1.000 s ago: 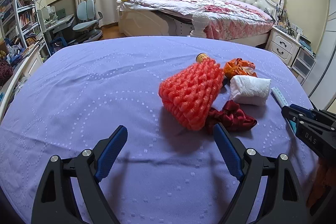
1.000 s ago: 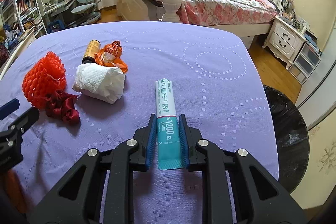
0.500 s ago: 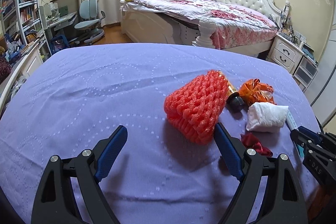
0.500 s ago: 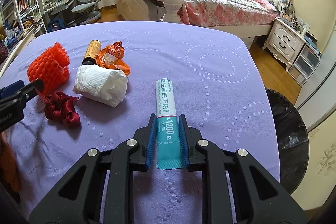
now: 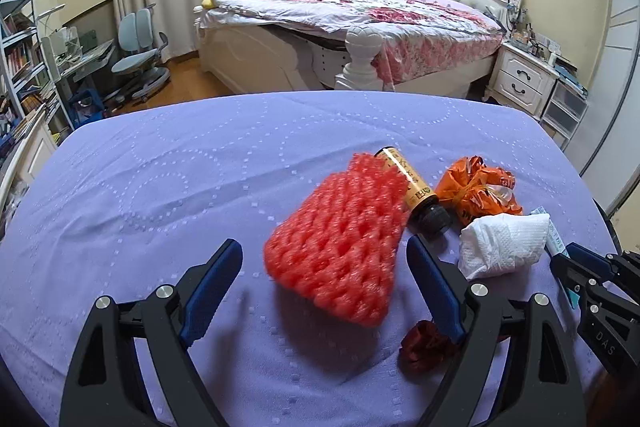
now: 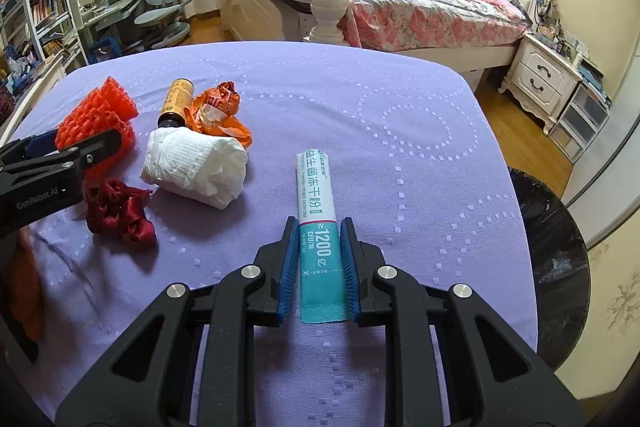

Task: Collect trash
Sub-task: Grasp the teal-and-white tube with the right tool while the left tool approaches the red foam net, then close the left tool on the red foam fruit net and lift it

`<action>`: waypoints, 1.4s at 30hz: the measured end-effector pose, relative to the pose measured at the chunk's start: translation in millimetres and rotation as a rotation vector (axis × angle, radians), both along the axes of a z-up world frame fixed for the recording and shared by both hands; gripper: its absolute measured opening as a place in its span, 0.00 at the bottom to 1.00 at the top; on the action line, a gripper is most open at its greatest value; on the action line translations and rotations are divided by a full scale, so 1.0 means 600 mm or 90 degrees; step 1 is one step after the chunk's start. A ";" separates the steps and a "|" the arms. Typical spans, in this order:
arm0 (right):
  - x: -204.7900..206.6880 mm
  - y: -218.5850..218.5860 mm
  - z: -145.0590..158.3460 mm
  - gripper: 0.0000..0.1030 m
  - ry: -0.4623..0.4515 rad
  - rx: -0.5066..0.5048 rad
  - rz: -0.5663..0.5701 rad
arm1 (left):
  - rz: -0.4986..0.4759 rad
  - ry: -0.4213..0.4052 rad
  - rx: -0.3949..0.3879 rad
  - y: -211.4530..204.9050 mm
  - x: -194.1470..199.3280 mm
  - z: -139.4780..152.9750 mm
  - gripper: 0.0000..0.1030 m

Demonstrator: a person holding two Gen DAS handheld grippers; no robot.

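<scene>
My left gripper [image 5: 324, 247] stands open low over the purple cloth, its blue pads on either side of a red foam fruit net [image 5: 340, 239] without touching it. Just behind the net lie an amber bottle [image 5: 420, 195], an orange plastic wrapper [image 5: 476, 191] and a crumpled white tissue [image 5: 500, 247]. A dark red ribbon bundle [image 5: 424, 347] lies under the left gripper's right finger. My right gripper [image 6: 320, 225] is shut on the teal end of a white and teal powder sachet [image 6: 316, 183], which points away along the cloth.
The purple-covered table [image 6: 360, 99] ends in a rounded edge on the right. Past that edge stands a bin lined with a black bag [image 6: 552, 267]. A bed, a nightstand, a desk chair and bookshelves stand farther back in the room.
The left gripper has slid toward the foam net, which now lies between its open fingers; the ribbon bundle has passed under its right finger. The right gripper and sachet have not moved.
</scene>
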State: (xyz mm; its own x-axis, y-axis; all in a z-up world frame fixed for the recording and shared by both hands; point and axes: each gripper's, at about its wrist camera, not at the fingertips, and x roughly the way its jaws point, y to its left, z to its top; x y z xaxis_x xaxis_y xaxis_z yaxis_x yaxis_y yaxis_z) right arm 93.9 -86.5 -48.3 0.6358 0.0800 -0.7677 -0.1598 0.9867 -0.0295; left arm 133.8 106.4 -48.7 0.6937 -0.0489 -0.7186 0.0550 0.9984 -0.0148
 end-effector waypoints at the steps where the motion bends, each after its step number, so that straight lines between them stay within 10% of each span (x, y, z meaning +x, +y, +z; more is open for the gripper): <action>1: 0.000 0.000 0.001 0.20 0.000 0.001 -0.001 | -0.003 0.002 0.001 -0.001 0.001 0.000 0.75; 10: -0.003 -0.001 0.001 0.20 0.000 0.010 0.000 | -0.007 0.015 -0.014 0.007 -0.007 -0.004 0.45; 28: -0.054 -0.008 0.010 0.19 -0.003 0.048 0.009 | 0.051 -0.006 -0.035 0.018 -0.089 0.010 0.43; 42: -0.092 -0.123 0.052 0.19 -0.050 0.070 -0.078 | -0.062 -0.056 -0.068 -0.131 -0.114 0.055 0.43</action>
